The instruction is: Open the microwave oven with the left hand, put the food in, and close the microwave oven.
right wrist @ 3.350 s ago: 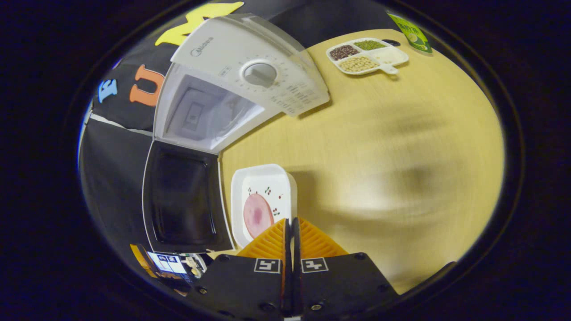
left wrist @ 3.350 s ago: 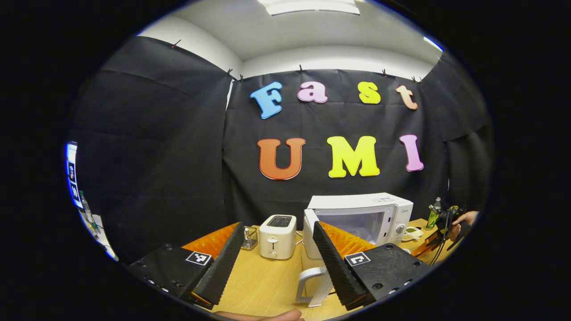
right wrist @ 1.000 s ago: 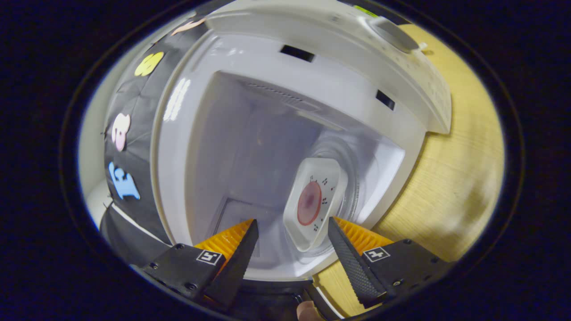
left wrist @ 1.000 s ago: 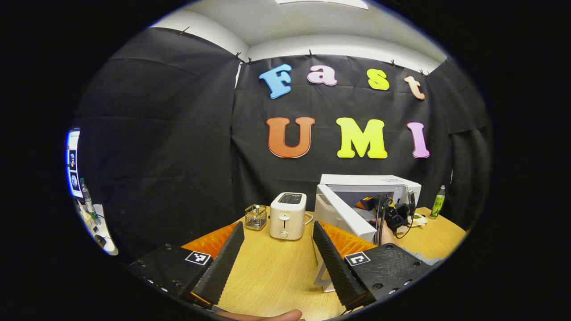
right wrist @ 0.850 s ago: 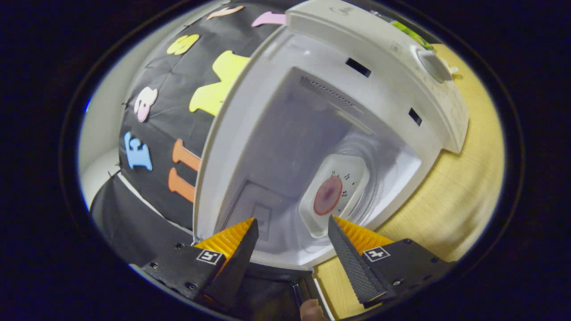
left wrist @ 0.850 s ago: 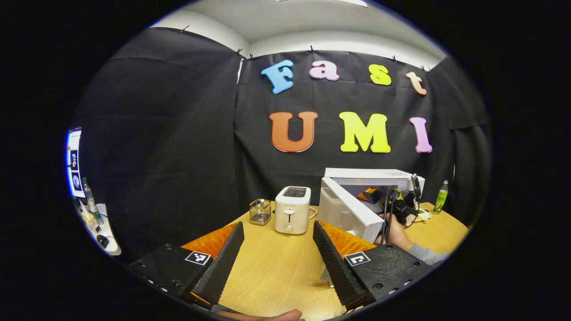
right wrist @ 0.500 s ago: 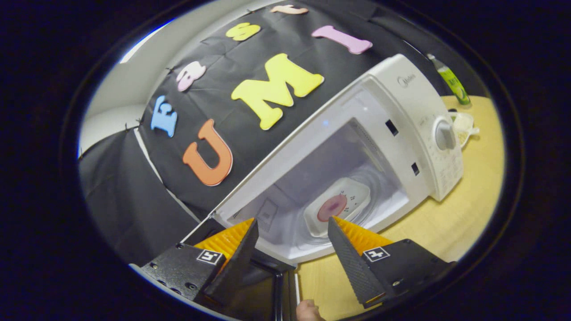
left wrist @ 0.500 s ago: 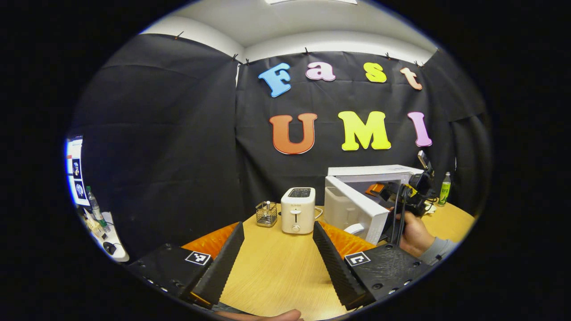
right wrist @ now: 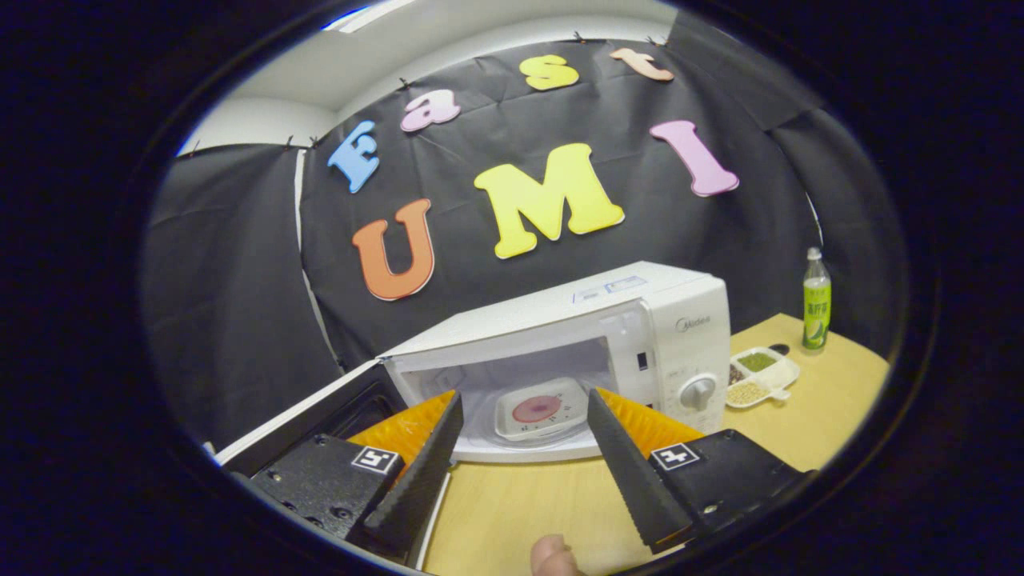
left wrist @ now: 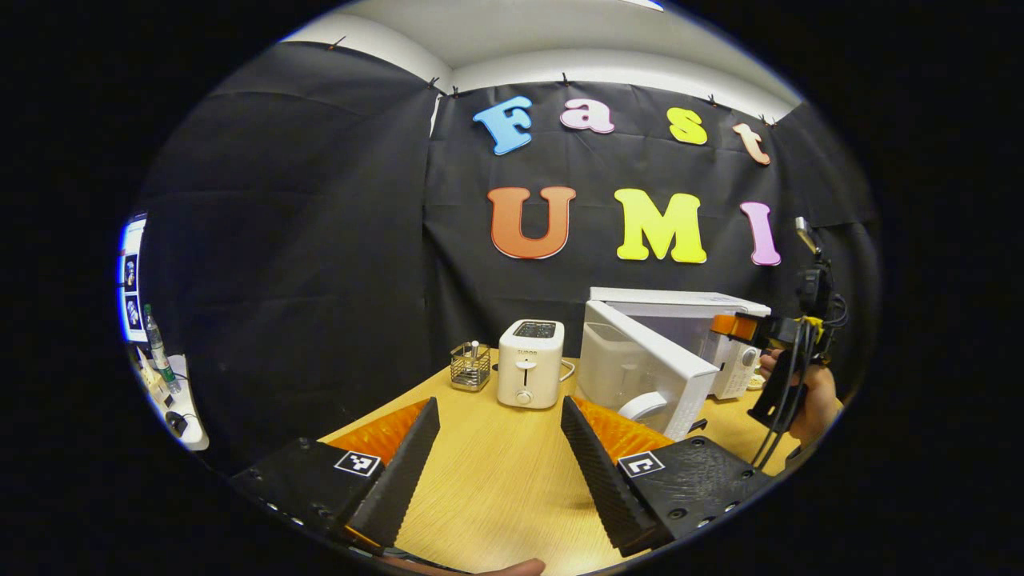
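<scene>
The white microwave [right wrist: 688, 320] stands on the wooden table with its door [right wrist: 320, 416] swung open to the left. A white plate with a pink slice of food [right wrist: 536, 410] lies on the turntable inside. My right gripper [right wrist: 525, 396] is open and empty, a short way out in front of the oven mouth. My left gripper [left wrist: 499, 404] is open and empty over the table, well to the left of the microwave [left wrist: 680, 308] and its open door [left wrist: 644, 368]. In the left gripper view, the right gripper [left wrist: 740, 326] and the hand holding it [left wrist: 808, 392] are in front of the oven.
A white toaster [left wrist: 528, 364] and a small wire basket [left wrist: 470, 364] stand left of the microwave. Right of it sit a divided tray of beans [right wrist: 756, 376] and a green bottle [right wrist: 814, 304]. Bare table [left wrist: 496, 480] lies before my left gripper.
My right gripper let go of the plate inside the microwave, then backed out and levelled off. The left gripper stayed open and drifted slightly back and left.
</scene>
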Available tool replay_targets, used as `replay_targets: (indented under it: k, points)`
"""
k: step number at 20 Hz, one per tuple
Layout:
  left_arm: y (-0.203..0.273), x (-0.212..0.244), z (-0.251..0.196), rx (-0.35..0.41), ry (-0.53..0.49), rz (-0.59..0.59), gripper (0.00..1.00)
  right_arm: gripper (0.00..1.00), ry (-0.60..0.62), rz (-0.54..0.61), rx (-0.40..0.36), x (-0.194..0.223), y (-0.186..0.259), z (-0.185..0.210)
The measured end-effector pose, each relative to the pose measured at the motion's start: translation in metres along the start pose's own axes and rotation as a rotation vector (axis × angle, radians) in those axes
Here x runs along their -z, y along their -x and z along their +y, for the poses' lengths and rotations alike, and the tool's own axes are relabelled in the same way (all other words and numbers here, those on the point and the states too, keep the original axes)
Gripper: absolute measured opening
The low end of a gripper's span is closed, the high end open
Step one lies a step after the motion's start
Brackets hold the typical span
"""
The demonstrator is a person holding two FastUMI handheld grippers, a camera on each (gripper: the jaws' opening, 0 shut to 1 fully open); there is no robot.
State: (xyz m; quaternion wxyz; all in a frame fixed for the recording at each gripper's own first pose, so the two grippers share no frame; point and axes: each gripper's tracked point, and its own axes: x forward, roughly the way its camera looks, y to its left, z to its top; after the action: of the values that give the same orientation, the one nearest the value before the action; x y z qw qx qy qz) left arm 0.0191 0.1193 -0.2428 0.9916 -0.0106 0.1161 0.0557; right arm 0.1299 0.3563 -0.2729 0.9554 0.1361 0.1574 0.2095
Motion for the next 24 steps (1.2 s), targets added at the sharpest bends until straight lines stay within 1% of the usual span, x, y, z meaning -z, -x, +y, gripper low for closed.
replay_targets:
  k: [1, 2, 3, 4, 5, 6, 7, 8, 9, 10, 11, 12, 13, 15, 17, 19, 21, 22, 24]
  points:
    - [-0.005, 0.004, 0.002, 0.000, -0.007, 0.003, 0.79, 0.99, 0.018, -0.006, 0.001, -0.008, 0.014, -0.002]
    - [-0.011, 0.009, -0.004, 0.030, -0.020, 0.016, 0.77, 0.99, 0.028, -0.010, -0.002, -0.015, 0.028, -0.002]
    - [-0.015, 0.019, -0.008, 0.045, -0.017, 0.035, 0.55, 1.00, 0.038, -0.006, -0.003, -0.021, 0.042, -0.005]
    - [-0.016, 0.024, -0.008, 0.050, -0.014, 0.046, 0.34, 0.89, 0.044, -0.003, -0.006, -0.026, 0.054, -0.007]
    - [-0.023, 0.028, -0.005, 0.054, -0.015, 0.050, 0.21, 0.89, 0.051, -0.007, -0.010, -0.033, 0.068, -0.009]
    - [-0.028, 0.036, -0.006, 0.056, -0.011, 0.064, 0.19, 1.00, 0.064, -0.015, -0.004, -0.041, 0.082, -0.014]
    - [-0.031, 0.042, -0.009, 0.066, -0.010, 0.074, 0.17, 0.99, 0.087, -0.027, 0.013, -0.049, 0.096, -0.022]
    - [-0.033, 0.046, -0.011, 0.073, 0.000, 0.065, 0.09, 0.99, 0.110, -0.044, 0.032, -0.059, 0.114, -0.029]
    - [-0.035, 0.050, -0.018, 0.093, 0.007, 0.066, 0.00, 0.89, 0.127, -0.062, 0.046, -0.069, 0.131, -0.035]
    - [-0.036, 0.051, -0.025, 0.117, 0.006, 0.049, 0.00, 0.89, 0.139, -0.078, 0.059, -0.077, 0.148, -0.040]
    - [-0.039, 0.054, -0.035, 0.153, -0.005, 0.031, 0.00, 0.99, 0.141, -0.095, 0.070, -0.085, 0.164, -0.044]
    - [-0.044, 0.052, -0.044, 0.192, -0.018, -0.001, 0.00, 0.99, 0.140, -0.112, 0.081, -0.092, 0.180, -0.049]
    - [-0.041, 0.050, -0.049, 0.216, -0.024, -0.013, 0.00, 0.99, 0.134, -0.123, 0.092, -0.097, 0.194, -0.055]
    - [-0.042, 0.057, -0.064, 0.274, -0.028, -0.013, 0.00, 1.00, 0.120, -0.137, 0.108, -0.103, 0.218, -0.066]
    - [-0.041, 0.059, -0.082, 0.350, -0.025, -0.021, 0.00, 0.99, 0.092, -0.137, 0.123, -0.107, 0.243, -0.078]
    - [-0.042, 0.060, -0.090, 0.387, -0.048, -0.037, 0.00, 0.99, 0.063, -0.132, 0.129, -0.112, 0.263, -0.086]
    - [-0.039, 0.063, -0.105, 0.455, -0.046, -0.032, 0.00, 0.99, 0.048, -0.128, 0.122, -0.116, 0.281, -0.089]
    - [-0.037, 0.063, -0.114, 0.490, -0.041, -0.025, 0.00, 0.89, 0.053, -0.129, 0.122, -0.117, 0.290, -0.091]
    - [-0.035, 0.059, -0.132, 0.560, -0.022, -0.029, 0.00, 0.89, 0.078, -0.143, 0.128, -0.124, 0.305, -0.095]
